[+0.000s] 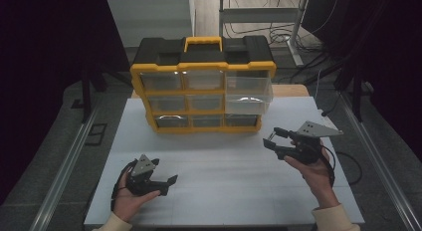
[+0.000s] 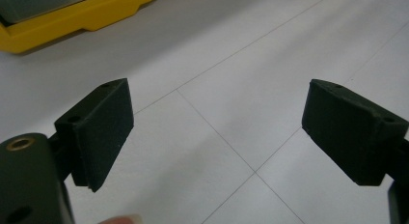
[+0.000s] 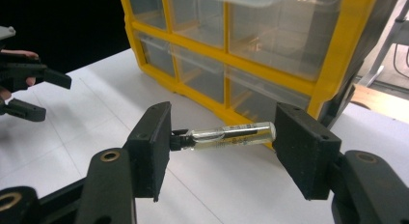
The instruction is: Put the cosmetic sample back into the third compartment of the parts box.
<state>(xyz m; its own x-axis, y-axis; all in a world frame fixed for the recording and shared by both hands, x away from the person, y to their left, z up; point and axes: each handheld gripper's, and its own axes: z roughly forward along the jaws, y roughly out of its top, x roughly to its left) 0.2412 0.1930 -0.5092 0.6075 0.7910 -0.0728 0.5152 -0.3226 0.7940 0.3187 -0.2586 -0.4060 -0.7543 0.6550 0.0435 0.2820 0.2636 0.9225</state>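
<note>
A lab-like workroom: white table [image 1: 224, 191], yellow drawer organiser [image 1: 203, 91], cables on floor [image 1: 278, 34], dark curtains [image 1: 45, 66].

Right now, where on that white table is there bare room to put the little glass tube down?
The widest bare patch of the white table lies between the left gripper and the right gripper, in front of the yellow drawer cabinet. The near edge is bare too. It is crowded by the cabinet's pulled-out drawer, near the glass tube.
</note>
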